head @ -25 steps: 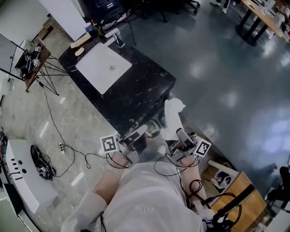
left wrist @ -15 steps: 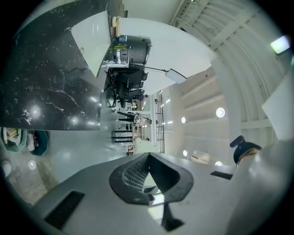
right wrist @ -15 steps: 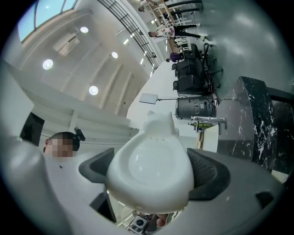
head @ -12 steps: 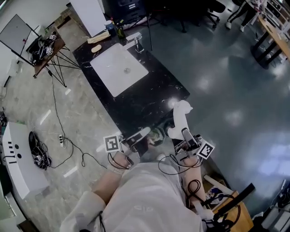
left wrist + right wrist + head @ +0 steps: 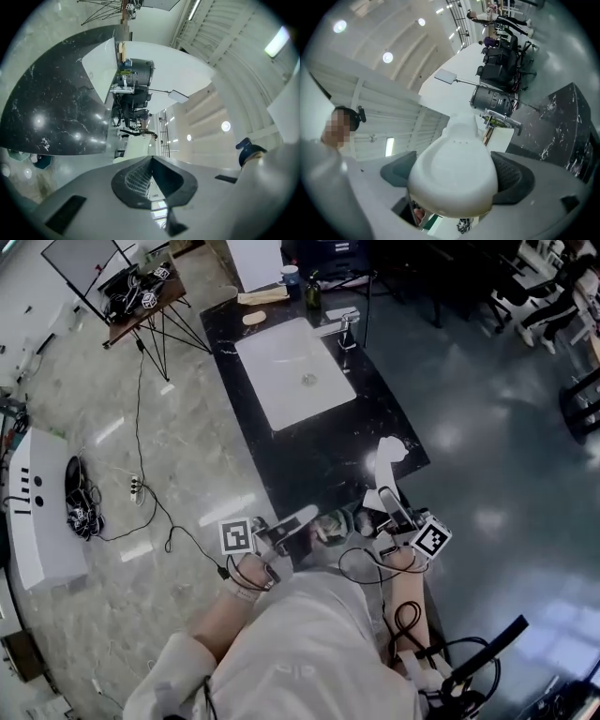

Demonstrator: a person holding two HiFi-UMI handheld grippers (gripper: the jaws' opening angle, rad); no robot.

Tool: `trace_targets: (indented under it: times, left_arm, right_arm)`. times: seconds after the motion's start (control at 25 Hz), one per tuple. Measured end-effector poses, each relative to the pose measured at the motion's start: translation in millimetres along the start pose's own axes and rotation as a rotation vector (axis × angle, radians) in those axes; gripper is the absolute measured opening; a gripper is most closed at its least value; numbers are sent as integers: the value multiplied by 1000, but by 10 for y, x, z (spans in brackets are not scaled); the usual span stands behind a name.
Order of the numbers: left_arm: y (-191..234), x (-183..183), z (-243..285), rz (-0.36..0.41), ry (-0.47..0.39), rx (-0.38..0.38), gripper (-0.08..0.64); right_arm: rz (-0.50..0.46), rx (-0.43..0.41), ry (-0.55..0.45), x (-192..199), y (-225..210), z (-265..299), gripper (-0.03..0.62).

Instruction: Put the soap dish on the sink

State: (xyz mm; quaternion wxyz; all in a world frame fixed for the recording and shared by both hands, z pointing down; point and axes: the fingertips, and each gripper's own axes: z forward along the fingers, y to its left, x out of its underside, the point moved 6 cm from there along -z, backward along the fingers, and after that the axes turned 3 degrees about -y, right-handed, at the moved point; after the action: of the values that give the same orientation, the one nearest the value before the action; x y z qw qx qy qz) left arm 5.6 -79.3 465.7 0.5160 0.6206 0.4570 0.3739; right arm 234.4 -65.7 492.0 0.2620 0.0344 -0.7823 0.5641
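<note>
- A black marble counter (image 5: 319,457) is stretching away from the person, with pale stone floor (image 5: 178,456) lying open along its left side and darker glossy floor (image 5: 497,418) spreading wide on its right.
- A white sink basin (image 5: 292,371) is sitting sunk into the far half of the counter, leaving a bare black stretch between it and the near edge.
- The right gripper (image 5: 457,177) is pinching the soap dish (image 5: 454,171): its dark pads (image 5: 513,177) are pressing on both flanks of the white shell, spread as wide as the dish.
- In the head view the dish is hanging tilted above the counter's near right corner, well apart from the basin and not touching the stone.
- The left gripper (image 5: 150,164) is holding nothing. Its fingers are pressed together and pointing past the counter's near edge, just beside the person's body.
- A faucet (image 5: 343,329) is standing at the basin's right rim.
- Small items are crowding the counter's far end beyond the basin, too small to tell apart.
</note>
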Motion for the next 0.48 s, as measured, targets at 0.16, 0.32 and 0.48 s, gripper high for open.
trace_targets:
  times: [0.16, 0.32, 0.48]
  left_arm:
    - [13, -137, -195, 11, -81, -5, 7]
    - [60, -270, -396, 12, -157, -5, 6]
    - [94, -405, -555, 1, -222, -6, 7]
  right_arm:
    - [-41, 47, 64, 8, -244, 303, 468]
    - [-131, 131, 142, 75, -544, 572, 468]
    - [-176, 226, 198, 164, -827, 851, 468]
